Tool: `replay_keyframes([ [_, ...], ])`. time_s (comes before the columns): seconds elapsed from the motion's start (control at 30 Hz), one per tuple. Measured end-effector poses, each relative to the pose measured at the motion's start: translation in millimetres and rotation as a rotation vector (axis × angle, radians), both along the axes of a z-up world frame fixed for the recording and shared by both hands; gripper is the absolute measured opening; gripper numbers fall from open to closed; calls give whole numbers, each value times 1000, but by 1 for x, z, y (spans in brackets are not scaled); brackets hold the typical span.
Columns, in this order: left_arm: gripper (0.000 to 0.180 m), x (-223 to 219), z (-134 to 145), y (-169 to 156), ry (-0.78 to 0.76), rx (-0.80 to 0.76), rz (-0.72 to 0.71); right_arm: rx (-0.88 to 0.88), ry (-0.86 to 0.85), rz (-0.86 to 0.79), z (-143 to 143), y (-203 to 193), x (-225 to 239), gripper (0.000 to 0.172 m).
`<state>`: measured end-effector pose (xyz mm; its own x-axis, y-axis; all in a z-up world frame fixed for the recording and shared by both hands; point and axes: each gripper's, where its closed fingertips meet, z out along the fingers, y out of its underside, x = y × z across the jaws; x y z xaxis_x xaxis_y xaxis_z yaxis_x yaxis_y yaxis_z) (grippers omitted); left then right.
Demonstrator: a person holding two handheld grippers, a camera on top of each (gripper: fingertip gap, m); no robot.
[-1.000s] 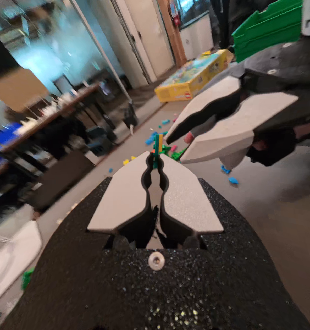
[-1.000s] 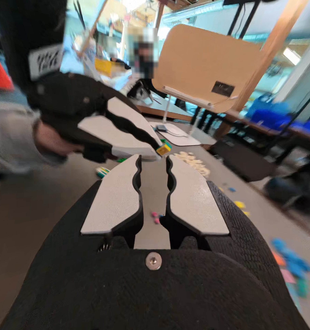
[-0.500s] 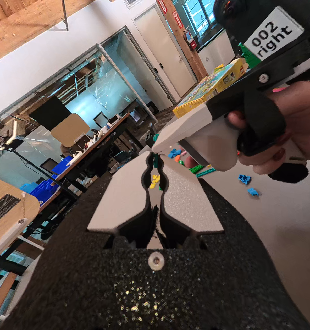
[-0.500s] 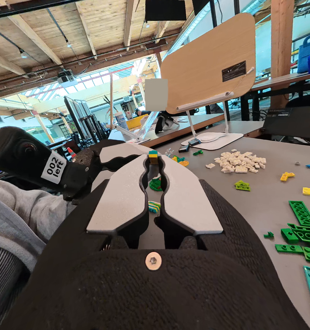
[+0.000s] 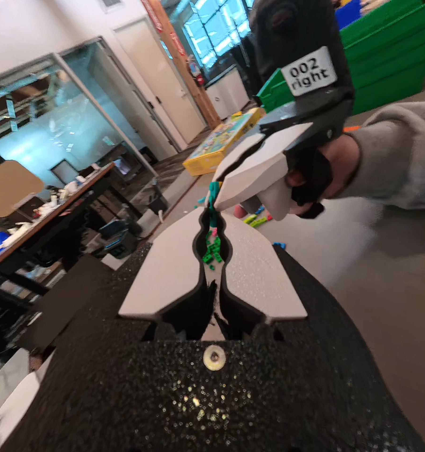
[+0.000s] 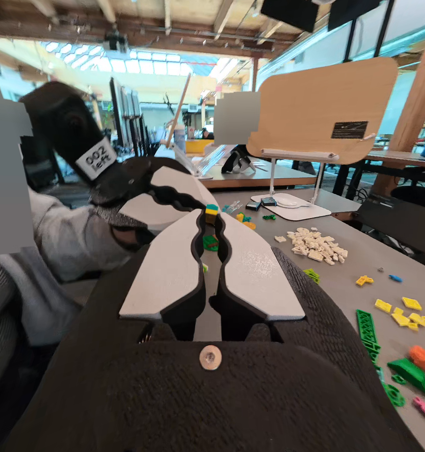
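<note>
A small teal-and-yellow brick piece [image 5: 213,193] is held in the air above the grey table [image 5: 353,269]. My left gripper [image 5: 212,215] is shut on its teal lower part. My right gripper [image 5: 213,199] comes in from the upper right and pinches the same piece at its tips. In the right wrist view my right gripper [image 6: 210,219] is shut on the piece [image 6: 211,212], teal on top and yellow below. The left gripper [image 6: 203,208] meets it from the left, tip to tip. A hand in a grey sleeve [image 6: 67,239] holds the left gripper.
On the table lie a pile of white pieces [image 6: 314,247], yellow pieces [image 6: 402,315], green plates [image 6: 368,337] and green bricks [image 5: 212,252]. A wooden board on a white stand [image 6: 324,110] stands at the back. A yellow box [image 5: 221,149] and green bins [image 5: 390,61] lie beyond. The grippers are tip to tip, or close to it.
My right gripper, open beside the piece a second ago, has closed on it. The left gripper has kept its hold. Both grippers have swung together with the piece between them.
</note>
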<state>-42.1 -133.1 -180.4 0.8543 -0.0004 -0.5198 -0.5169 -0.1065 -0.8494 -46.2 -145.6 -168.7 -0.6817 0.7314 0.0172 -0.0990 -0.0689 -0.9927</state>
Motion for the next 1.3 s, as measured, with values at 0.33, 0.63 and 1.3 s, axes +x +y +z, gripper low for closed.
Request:
replay_keyframes([
  [0.33, 4, 4, -18, -12, -149, -206, -156, 184, -73, 156, -21, 0, 23, 6],
  [0.63, 5, -92, 30, -52, -183, 255, 336, 214, -50, -256, -30, 46, -21, 6],
  [1.3, 5, -250, 9, -195, -249, 491, 823, 719, -652, -335, -143, 105, -240, 13],
])
